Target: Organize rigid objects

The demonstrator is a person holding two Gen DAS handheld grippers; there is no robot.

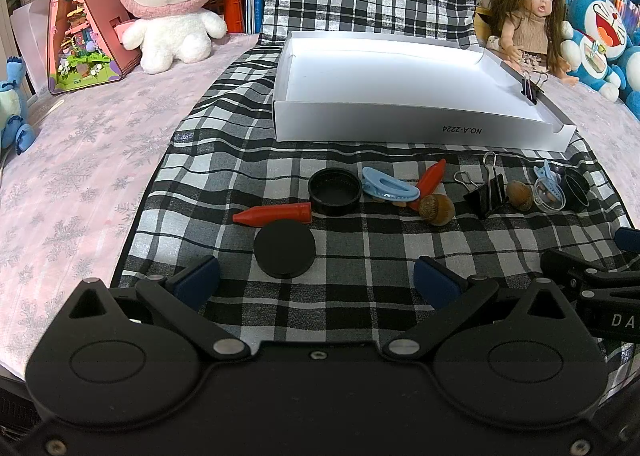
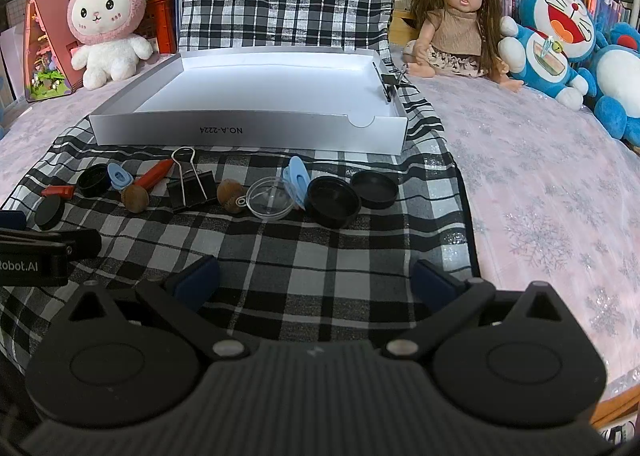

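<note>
four black round lids in the right wrist view: a small cap (image 2: 93, 179) and a flat disc (image 2: 49, 212) at centre left, two wider ones (image 2: 334, 200) (image 2: 375, 188) at centre. two red crayons (image 1: 273, 213) (image 1: 430, 176), two blue clips (image 1: 390, 188) (image 1: 546, 176), two brown nuts (image 1: 436, 209) (image 1: 520, 195). two black binder clips, one mid-frame (image 1: 486, 192) and one right of centre on the box wall (image 1: 530, 86). one clear dish (image 2: 269, 198), one white box (image 2: 248, 132), one doll (image 2: 456, 16) and one pink rabbit plush (image 2: 106, 16) at the top.
</note>
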